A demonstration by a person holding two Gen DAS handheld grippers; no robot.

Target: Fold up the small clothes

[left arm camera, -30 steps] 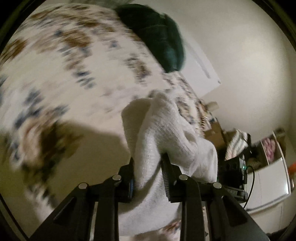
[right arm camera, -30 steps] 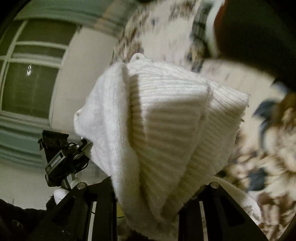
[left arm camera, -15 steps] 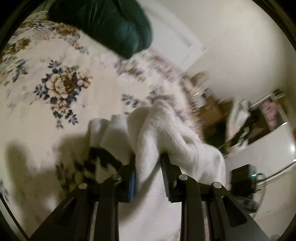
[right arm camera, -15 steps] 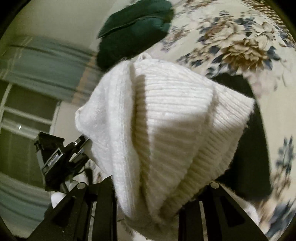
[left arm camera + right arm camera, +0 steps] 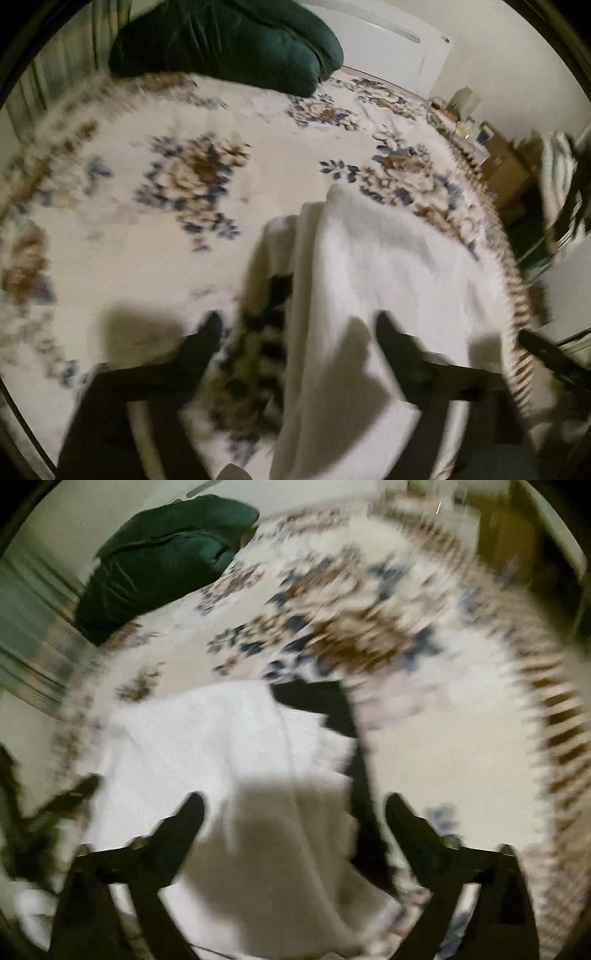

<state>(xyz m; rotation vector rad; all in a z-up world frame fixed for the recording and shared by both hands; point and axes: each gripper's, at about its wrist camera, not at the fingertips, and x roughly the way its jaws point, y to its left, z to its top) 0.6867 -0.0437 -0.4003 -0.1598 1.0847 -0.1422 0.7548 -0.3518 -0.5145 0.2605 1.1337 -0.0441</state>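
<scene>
White garment apparently free; tongs wide.

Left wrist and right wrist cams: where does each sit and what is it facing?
Left wrist: on the left tool, facing steeply down at the white knit garment on the floral bedspread; fingers spread.
Right wrist: on the right tool, same downward aim; fingers spread.
Shared: garment, bedspread, dark green cushion.
</scene>
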